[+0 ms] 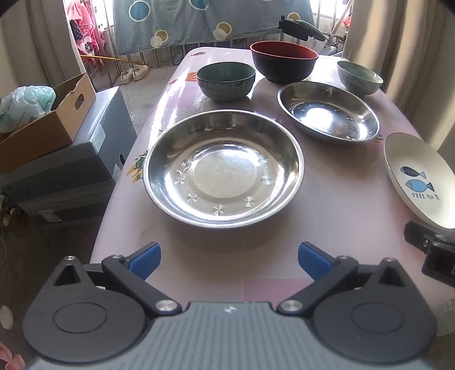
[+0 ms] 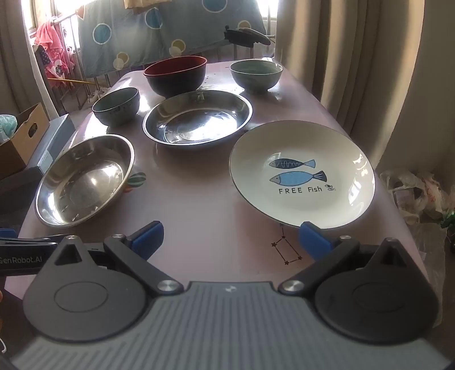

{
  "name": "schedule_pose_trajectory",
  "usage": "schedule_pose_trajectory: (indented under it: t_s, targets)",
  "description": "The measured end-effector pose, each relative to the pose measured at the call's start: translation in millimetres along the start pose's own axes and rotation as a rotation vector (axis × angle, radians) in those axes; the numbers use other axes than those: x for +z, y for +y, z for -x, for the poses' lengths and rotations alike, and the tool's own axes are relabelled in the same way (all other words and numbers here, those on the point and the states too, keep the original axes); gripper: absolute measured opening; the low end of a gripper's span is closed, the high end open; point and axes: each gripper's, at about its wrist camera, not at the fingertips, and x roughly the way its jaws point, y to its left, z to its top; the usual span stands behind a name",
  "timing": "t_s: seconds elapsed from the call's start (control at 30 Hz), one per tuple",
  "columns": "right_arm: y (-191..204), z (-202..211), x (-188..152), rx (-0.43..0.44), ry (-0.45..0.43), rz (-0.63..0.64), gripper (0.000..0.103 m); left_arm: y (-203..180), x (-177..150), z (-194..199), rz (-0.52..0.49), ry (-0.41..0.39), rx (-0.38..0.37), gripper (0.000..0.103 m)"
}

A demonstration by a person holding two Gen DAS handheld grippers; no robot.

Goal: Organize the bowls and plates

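Observation:
On the pink table (image 1: 341, 227) sit two steel plates, one near (image 1: 223, 168) (image 2: 85, 179) and one farther back (image 1: 328, 111) (image 2: 197, 116). A white plate with blue fish (image 2: 301, 173) (image 1: 418, 176) lies at the right. Behind them stand a dark green bowl (image 1: 226, 81) (image 2: 116, 105), a red-and-black bowl (image 1: 284, 61) (image 2: 176, 74) and a light green bowl (image 1: 359, 76) (image 2: 256, 75). My left gripper (image 1: 229, 260) hovers open just short of the near steel plate. My right gripper (image 2: 230, 240) is open, its right finger (image 2: 312, 240) at the fish plate's near rim.
A cardboard box (image 1: 48, 119) on dark cases (image 1: 71, 176) stands left of the table. Curtains (image 2: 355, 71) hang at the right, plastic bags (image 2: 421, 193) lie on the floor below them. A spotted blue sheet (image 1: 199, 22) hangs behind the table's far edge.

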Motion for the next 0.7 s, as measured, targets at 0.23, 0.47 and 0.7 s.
schedule_pose_trajectory:
  t_s: [0.23,0.47,0.7]
  targets:
    - [0.7,-0.3,-0.6,-0.008,0.006,0.001,0.102,-0.5,1.8,-0.3,0.005,0.006,-0.004,0.103]
    - [0.4,-1.1,0.3,-0.013,0.011,0.001,0.102,-0.2,1.6,-1.9,0.001,0.005,-0.005,0.103]
    - [-0.9,-0.7,-0.5,-0.016,0.011,0.0,0.102,-4.1,2.2,-0.4,-0.006,0.005,-0.018,0.103]
